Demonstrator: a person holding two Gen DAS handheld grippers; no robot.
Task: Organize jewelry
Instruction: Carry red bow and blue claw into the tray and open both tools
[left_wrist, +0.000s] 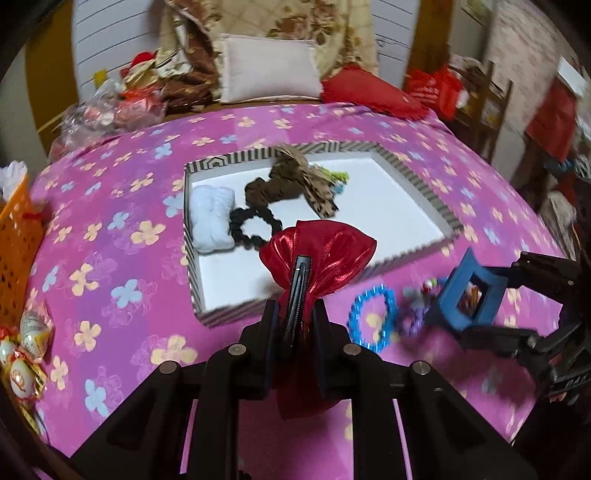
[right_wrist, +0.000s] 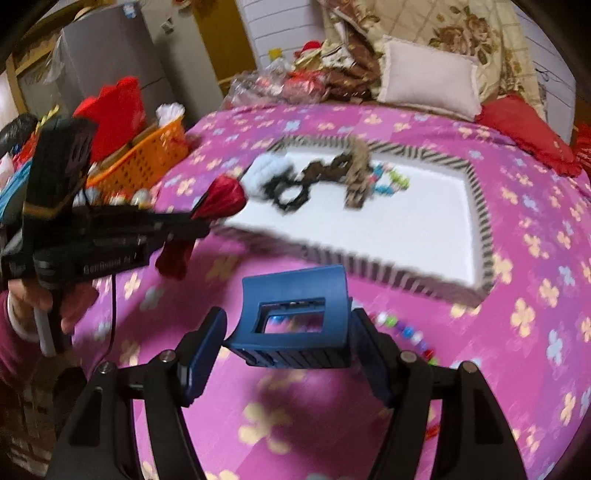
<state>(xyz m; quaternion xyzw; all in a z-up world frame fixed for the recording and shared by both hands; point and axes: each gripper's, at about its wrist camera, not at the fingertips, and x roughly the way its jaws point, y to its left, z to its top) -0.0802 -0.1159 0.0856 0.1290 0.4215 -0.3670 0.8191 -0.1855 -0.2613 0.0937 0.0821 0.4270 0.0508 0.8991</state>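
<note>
A shiny red bow hair clip (left_wrist: 325, 251) hangs lifted over the near rim of the striped tray (left_wrist: 417, 173), and my left gripper (left_wrist: 295, 310) is shut on it. My right gripper (right_wrist: 288, 325) is shut on a blue claw clip (right_wrist: 295, 288), held above the pink flowered bedspread in front of the tray. The left wrist view shows that clip (left_wrist: 465, 291) at the right. In the tray lie a white scrunchie (left_wrist: 212, 218), a black one (left_wrist: 255, 225), a brown one (left_wrist: 273, 184) and a leopard-print bow (left_wrist: 317, 192).
A blue bead bracelet (left_wrist: 373, 317) and a purple one (left_wrist: 412, 321) lie on the bedspread near the tray's front corner. An orange basket (right_wrist: 147, 155) stands at the bed's left edge, wrapped sweets (left_wrist: 26, 350) beside it. Pillows (left_wrist: 269, 70) line the far side.
</note>
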